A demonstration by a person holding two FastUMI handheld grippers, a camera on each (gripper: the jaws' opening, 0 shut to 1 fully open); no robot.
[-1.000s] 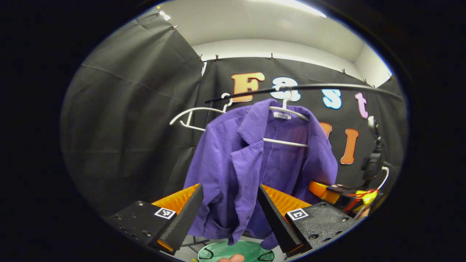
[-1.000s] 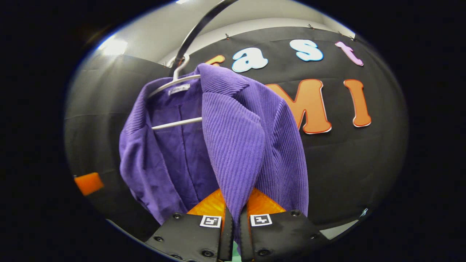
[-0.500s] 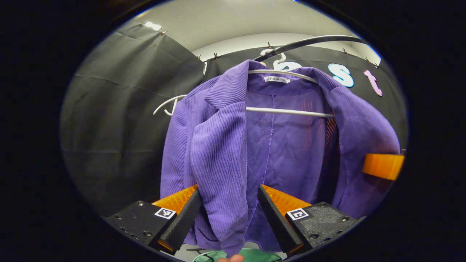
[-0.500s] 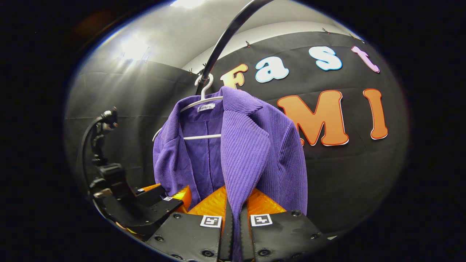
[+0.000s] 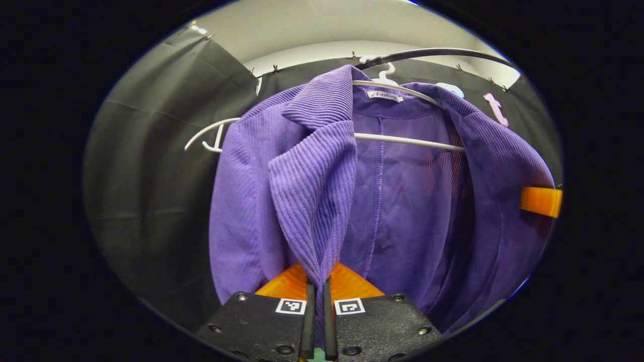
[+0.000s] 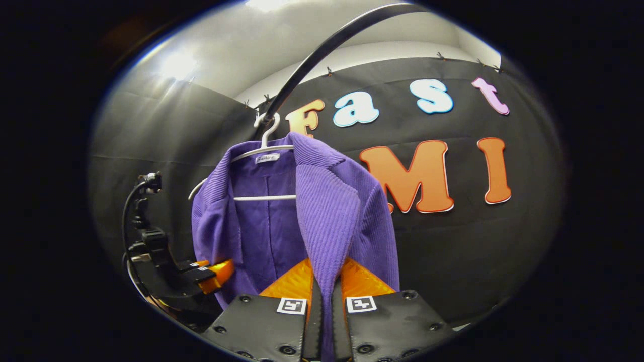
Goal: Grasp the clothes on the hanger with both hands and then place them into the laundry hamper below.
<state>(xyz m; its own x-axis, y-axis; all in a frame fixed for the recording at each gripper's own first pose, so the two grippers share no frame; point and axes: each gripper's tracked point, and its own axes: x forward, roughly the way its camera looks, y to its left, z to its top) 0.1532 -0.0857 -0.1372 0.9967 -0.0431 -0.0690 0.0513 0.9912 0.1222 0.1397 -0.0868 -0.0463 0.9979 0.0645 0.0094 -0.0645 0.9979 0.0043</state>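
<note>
A purple ribbed jacket point(image 5: 312, 171) hangs open on a white hanger point(image 5: 402, 141) from a dark curved rail point(image 5: 432, 52). In the left gripper view my left gripper point(image 5: 317, 301) is shut on the jacket's front edge, with the cloth pinched between both fingers. In the right gripper view my right gripper point(image 6: 322, 306) is shut on the other front edge of the jacket point(image 6: 327, 211). The hanger point(image 6: 264, 151) and the rail point(image 6: 322, 50) rise above it. The left gripper point(image 6: 201, 274) shows at the lower left, closed on the jacket's far edge.
A second white hanger point(image 5: 209, 138) hangs bare on the rail to the left of the jacket. An orange finger of the right gripper point(image 5: 541, 201) shows at the right edge of the left gripper view. A sliver of green point(image 5: 317, 357) peeks below the fingers.
My left gripper went from open around the jacket's front edge to shut on it. The right gripper has kept its hold and drawn back a little, so the jacket looks smaller.
</note>
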